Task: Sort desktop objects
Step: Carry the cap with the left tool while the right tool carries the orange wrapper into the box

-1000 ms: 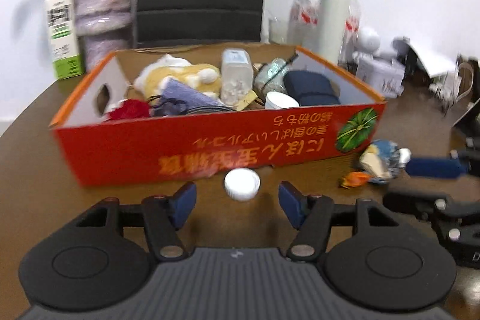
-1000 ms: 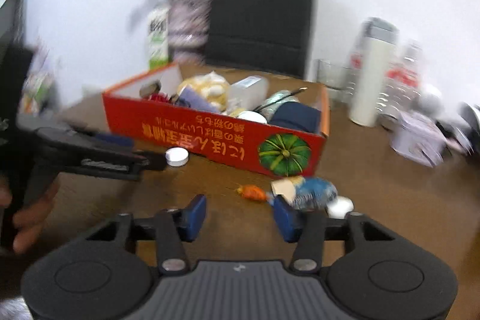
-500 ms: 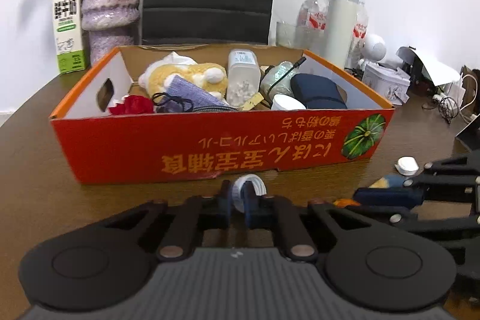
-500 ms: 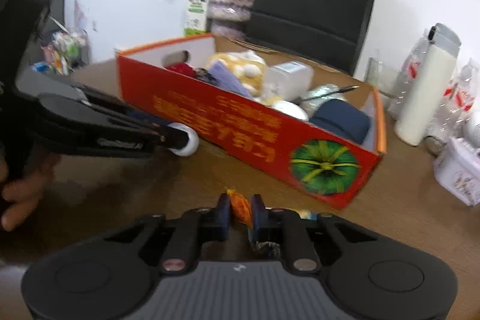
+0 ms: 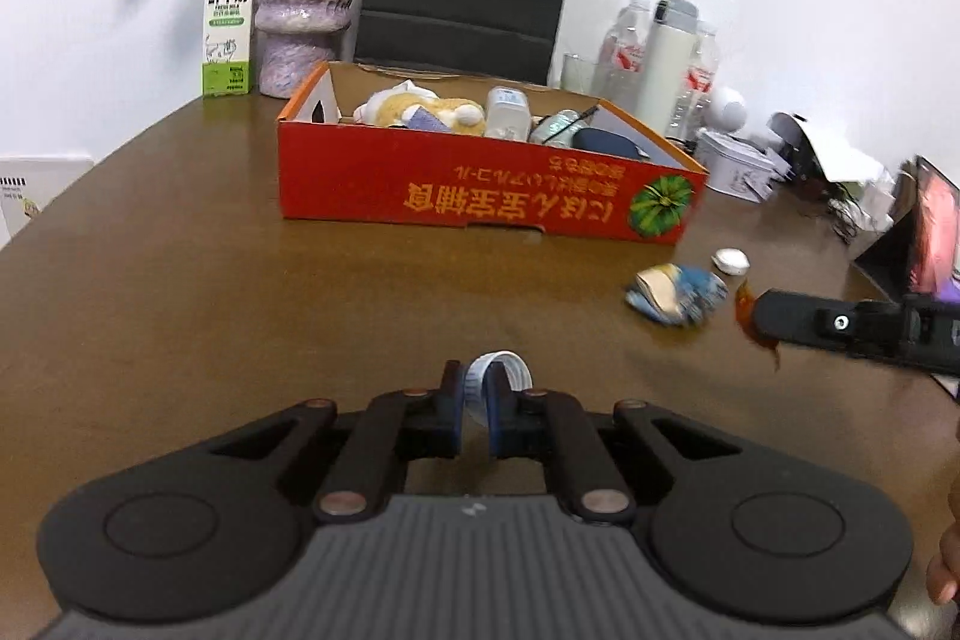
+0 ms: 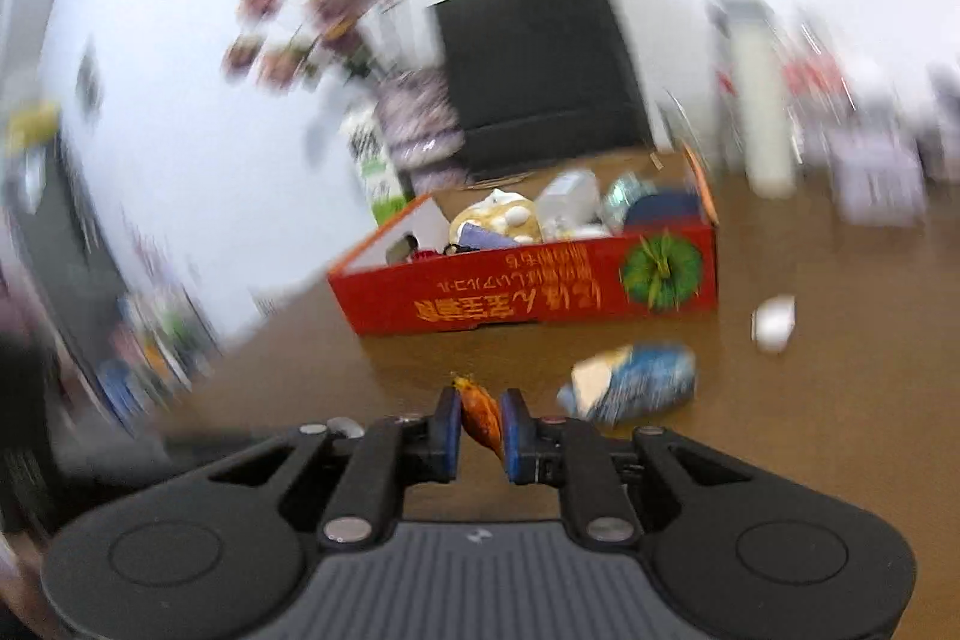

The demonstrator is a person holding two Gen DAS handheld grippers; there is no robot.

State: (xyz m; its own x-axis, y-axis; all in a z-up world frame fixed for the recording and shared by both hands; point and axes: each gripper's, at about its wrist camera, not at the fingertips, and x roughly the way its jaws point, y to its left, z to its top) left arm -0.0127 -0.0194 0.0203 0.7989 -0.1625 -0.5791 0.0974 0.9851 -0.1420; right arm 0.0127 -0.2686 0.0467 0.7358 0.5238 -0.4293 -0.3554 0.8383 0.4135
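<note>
**Red box half-filled, two small pieces in hand**

Red cardboard marks the goal: the box sits far on the brown counter, already holding a plush toy, a clear jar, a dark pouch and more. Much of the sorting looks done.

The left gripper hangs near the viewer, over the counter and well short of the box. Its fingers have just closed and now pinch a white cap on edge between the blue pads. The right gripper shows in its own blurred view with fingers just drawn in on an orange wrapper, which is clamped between them and clear of the counter. In the left view the same wrapper dangles at the tip of that gripper, far right.

Two things lie loose on the counter, to the right of the box's near corner: a crumpled blue packet and, just beyond it, a small white piece. Neither is touched.

By my reading, both picks are made and both drops remain: cap and wrapper each need carrying over the box's near wall and letting go. After that the packet and the white piece are left. Whether the bottles, flask and tin at far right belong to the job, I cannot tell.
</note>
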